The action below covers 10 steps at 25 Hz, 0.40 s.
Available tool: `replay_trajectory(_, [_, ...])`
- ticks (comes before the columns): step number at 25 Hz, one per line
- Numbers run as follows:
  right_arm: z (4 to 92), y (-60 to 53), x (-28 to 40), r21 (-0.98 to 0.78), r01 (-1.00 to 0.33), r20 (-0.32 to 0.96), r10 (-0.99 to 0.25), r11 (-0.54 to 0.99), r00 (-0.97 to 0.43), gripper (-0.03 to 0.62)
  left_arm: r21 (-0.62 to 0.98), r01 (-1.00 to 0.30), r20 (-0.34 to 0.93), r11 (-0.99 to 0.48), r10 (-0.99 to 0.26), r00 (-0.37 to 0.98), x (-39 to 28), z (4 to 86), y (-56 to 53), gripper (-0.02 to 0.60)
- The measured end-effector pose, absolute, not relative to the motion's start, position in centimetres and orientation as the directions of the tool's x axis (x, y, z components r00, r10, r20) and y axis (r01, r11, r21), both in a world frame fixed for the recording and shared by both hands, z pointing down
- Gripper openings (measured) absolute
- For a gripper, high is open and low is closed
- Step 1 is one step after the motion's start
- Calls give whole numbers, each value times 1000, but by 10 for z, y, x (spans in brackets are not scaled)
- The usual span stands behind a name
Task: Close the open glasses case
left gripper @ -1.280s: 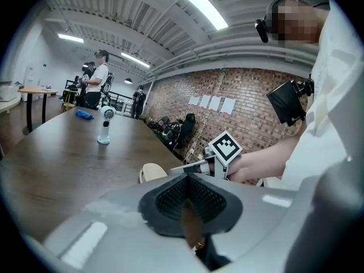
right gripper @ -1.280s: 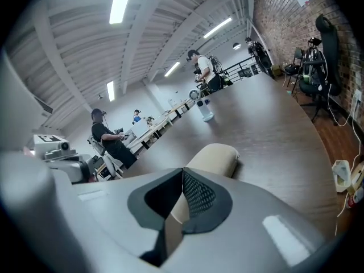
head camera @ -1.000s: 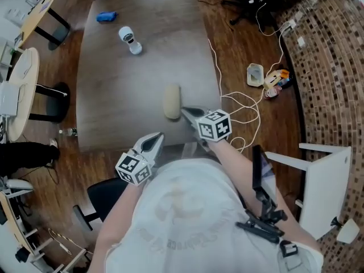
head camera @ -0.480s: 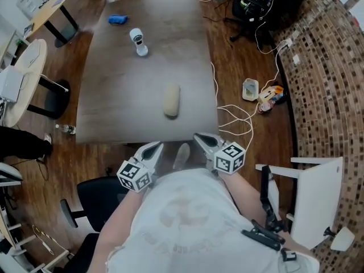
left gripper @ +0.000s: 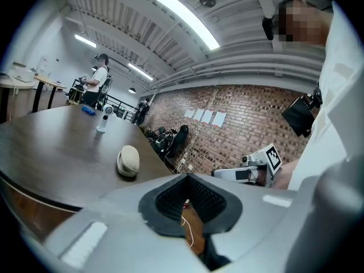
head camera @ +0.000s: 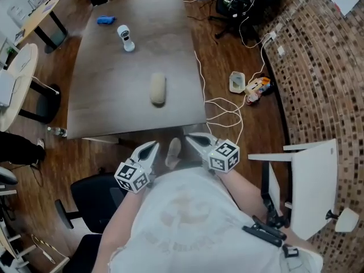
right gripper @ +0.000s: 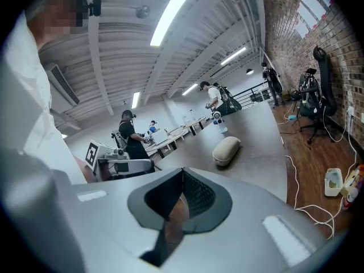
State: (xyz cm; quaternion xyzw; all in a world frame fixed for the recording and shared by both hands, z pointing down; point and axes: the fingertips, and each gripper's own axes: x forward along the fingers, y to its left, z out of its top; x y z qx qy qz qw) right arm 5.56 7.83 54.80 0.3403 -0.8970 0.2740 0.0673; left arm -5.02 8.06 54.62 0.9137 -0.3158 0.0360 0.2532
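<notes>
Short of the glasses case (head camera: 157, 89), your left gripper (head camera: 153, 145) and right gripper (head camera: 190, 137) sit equidistant, jaws together, empty; its length points away from you.

1 second ago the right gripper (head camera: 192, 139) reached over the table (head camera: 114, 67), its tips just beside the near right end of the glasses case (head camera: 157, 89). Now it has drawn back past the table's near edge and hangs over the floor, well apart from the case. The left gripper (head camera: 151, 148) has also pulled back from the table's near edge toward the person. The 2 grippers now sit side by side.
</notes>
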Motion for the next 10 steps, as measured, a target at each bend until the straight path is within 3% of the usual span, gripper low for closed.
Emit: replay_trajectory(10, [552, 122, 63, -463, -632, 299, -562, 621, -771, 8, 432, -617, 238, -658, -576, 782, -48, 550, 133, 6])
